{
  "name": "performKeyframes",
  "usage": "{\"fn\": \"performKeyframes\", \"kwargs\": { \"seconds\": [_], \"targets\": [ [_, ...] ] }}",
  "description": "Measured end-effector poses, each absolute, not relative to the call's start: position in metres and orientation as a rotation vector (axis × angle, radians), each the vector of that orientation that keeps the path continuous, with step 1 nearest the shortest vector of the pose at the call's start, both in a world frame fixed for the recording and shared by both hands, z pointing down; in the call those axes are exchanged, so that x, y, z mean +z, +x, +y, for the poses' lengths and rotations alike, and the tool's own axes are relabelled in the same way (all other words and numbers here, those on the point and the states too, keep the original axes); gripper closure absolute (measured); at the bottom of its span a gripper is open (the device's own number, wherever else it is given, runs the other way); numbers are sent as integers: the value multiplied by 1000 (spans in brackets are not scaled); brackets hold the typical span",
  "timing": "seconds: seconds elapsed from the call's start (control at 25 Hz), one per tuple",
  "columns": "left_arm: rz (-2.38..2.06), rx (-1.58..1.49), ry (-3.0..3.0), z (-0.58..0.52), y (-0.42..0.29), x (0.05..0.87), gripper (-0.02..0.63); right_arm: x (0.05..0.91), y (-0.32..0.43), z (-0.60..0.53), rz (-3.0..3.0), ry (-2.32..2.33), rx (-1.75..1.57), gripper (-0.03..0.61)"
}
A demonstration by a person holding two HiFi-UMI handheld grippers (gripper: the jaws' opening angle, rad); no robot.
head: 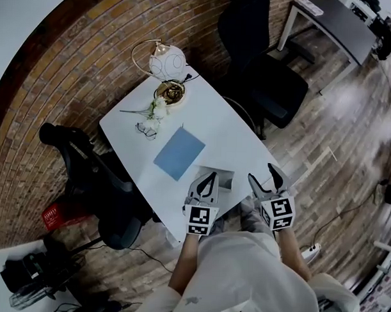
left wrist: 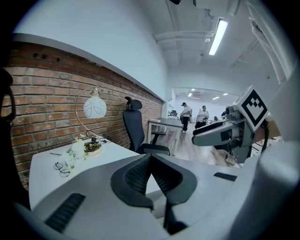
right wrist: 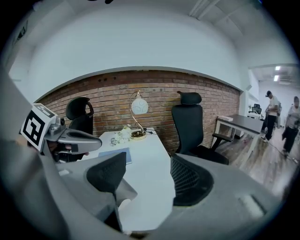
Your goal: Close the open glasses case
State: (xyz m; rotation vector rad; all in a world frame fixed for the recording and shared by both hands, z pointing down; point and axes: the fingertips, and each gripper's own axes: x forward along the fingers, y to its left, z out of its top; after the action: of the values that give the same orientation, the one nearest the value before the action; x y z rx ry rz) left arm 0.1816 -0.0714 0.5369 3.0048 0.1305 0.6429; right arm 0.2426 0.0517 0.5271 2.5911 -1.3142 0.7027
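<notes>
Your left tool, jaws together, empty, touches or overlaps grey glasses case near bench edge. Case's long axis runs crosswise. Right tool, jaws apart, empty, sits farther off.

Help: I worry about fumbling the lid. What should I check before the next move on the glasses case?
1. The glasses case lies open on the table: ok.
2. The left tongs are at the case: ok.
3. The left tongs are shut and empty, probably fine for pushing a lid: ok.
4. The right tongs are open and empty: ok.
5. The glasses lie clear of the case, by the flowers: ok.
6. Nothing inside the case blocks the lid: cannot tell.
</notes>
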Motion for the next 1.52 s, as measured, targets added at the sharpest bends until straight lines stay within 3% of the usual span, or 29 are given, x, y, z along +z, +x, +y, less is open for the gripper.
{"fn": "performKeyframes", "kwargs": {
  "seconds": [1.52],
  "targets": [
    [-439, 842, 2755, -74, 179, 653, 609, 635, 275, -16, -1786, 2064, 832, 281]
  ]
}}
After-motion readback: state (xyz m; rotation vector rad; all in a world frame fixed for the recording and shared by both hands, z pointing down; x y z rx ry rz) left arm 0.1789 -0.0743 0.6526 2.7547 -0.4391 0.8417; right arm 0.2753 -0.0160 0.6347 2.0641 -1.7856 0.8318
